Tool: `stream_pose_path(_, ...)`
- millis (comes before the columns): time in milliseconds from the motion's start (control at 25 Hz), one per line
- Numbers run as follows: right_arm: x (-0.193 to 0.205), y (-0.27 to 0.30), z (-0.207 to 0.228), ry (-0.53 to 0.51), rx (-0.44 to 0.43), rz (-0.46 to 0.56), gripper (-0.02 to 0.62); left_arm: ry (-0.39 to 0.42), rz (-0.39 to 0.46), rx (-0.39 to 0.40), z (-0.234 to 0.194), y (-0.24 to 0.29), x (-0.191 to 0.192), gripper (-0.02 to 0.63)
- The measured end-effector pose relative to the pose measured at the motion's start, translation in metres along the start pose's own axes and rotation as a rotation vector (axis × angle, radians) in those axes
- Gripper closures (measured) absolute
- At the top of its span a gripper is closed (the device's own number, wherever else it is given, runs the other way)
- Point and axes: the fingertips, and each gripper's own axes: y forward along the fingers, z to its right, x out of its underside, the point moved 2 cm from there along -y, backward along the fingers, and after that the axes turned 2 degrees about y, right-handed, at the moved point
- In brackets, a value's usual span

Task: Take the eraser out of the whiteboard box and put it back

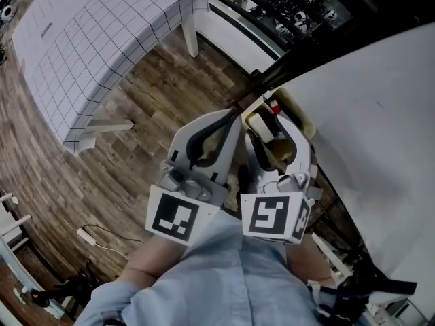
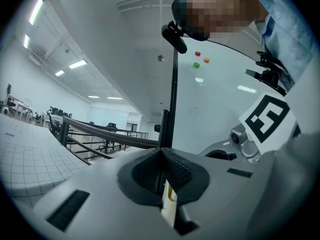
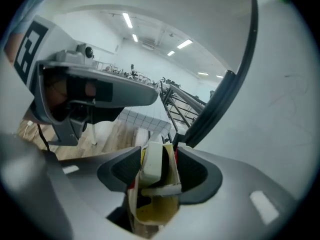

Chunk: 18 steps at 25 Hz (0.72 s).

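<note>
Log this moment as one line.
left gripper shut on whiteboard box wall | right gripper jaws astride eraser, contact unclear | eraser standing in box

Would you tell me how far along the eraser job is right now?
The eraser sits in the whiteboard box, so no removal shows. In hand: the left gripper pinches the box's wall; the right gripper straddles the eraser, grip uncertain. Left, apparently: lifting it out and returning it.

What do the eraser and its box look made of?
The eraser is white, smooth, rounded: likely moulded plastic; its dark face may be felt. The whiteboard box has thin, faintly glossy cream-yellow walls: probably plastic, possibly coated card.
</note>
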Motion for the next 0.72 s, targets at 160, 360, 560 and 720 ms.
stream_pose_path(160, 0.004, 0.004, -0.003, -0.057, 0.012, -0.056, 0.396, -0.011, 0.000, 0.010, -0.004, 0.002, 0.001, 0.607)
stream_pose_path(360, 0.006, 0.006, -0.004, -0.144, 0.020, -0.115, 0.406, -0.020, 0.007, 0.022, -0.007, 0.003, 0.001, 0.607)
stream_pose_path(560, 0.007, 0.008, -0.004, -0.152, -0.015, -0.153, 0.410, -0.026, 0.016, 0.027, -0.010, 0.003, -0.001, 0.607)
stream_pose_path(720, 0.007, 0.008, -0.001, -0.155, -0.017, -0.151, 0.447, -0.023, 0.022, 0.029, -0.011, 0.003, -0.002, 0.607)
